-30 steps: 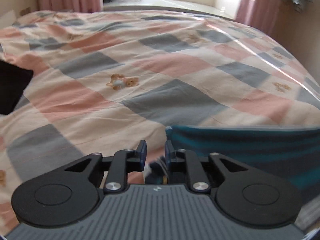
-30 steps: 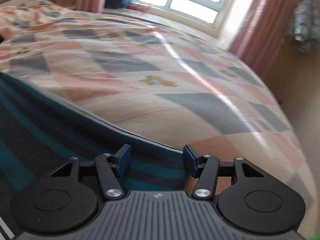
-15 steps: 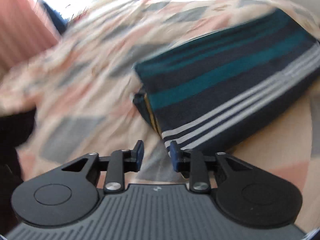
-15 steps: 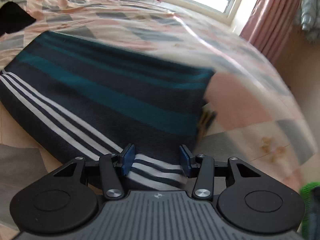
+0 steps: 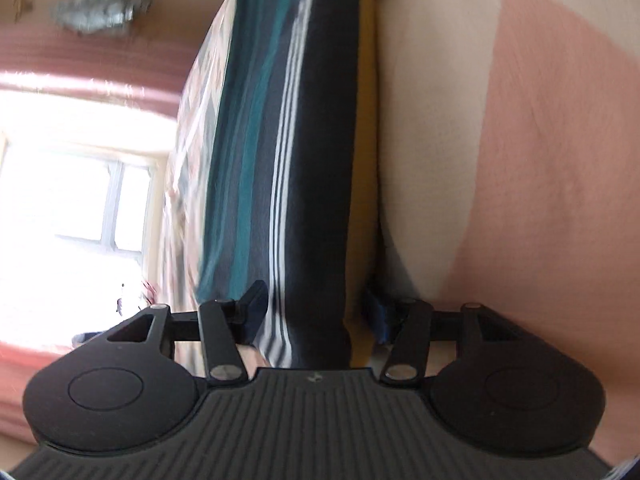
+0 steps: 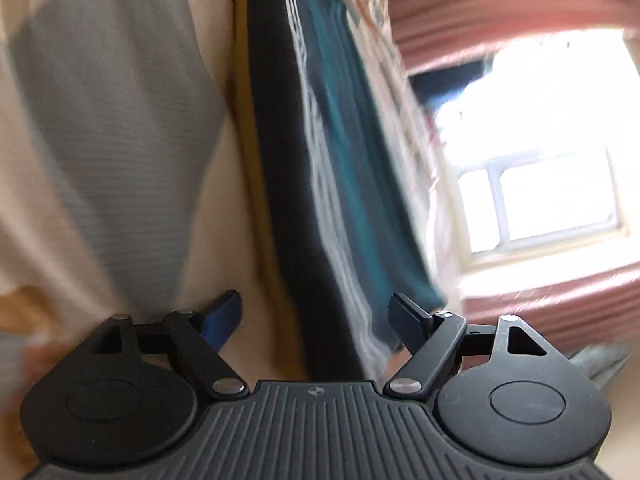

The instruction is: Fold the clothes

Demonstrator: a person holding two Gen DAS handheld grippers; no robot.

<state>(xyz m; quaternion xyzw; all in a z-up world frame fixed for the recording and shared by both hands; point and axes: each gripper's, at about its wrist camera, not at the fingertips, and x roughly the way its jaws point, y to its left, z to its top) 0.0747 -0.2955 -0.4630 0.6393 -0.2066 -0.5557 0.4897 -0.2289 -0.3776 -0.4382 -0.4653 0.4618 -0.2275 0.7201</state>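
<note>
Left wrist view first: our left tongs are rolled on their side, so the bed reads as a wall on the right of the picture and the window glares on the left. Between the two blue pads runs the near edge of the folded striped garment, dark with teal and white bands and a yellow layer showing underneath. Our jaws are opening, one pad above the stack and one down by the patchwork bedspread; neither visibly presses the cloth. We judge the sideways roll is meant to let the lower pad slide under the whole stack while the upper one comes over it.

In the right wrist view our right tongs mirror this, rolled the other way, with the bedspread on the left and the pink curtain and window on the right. These jaws are also opening, standing wide around the garment's edge, not gripping. The garment lies flat on the bed, already folded down; we judge the two tongs are straddling its edge for a final fold or a lift.
</note>
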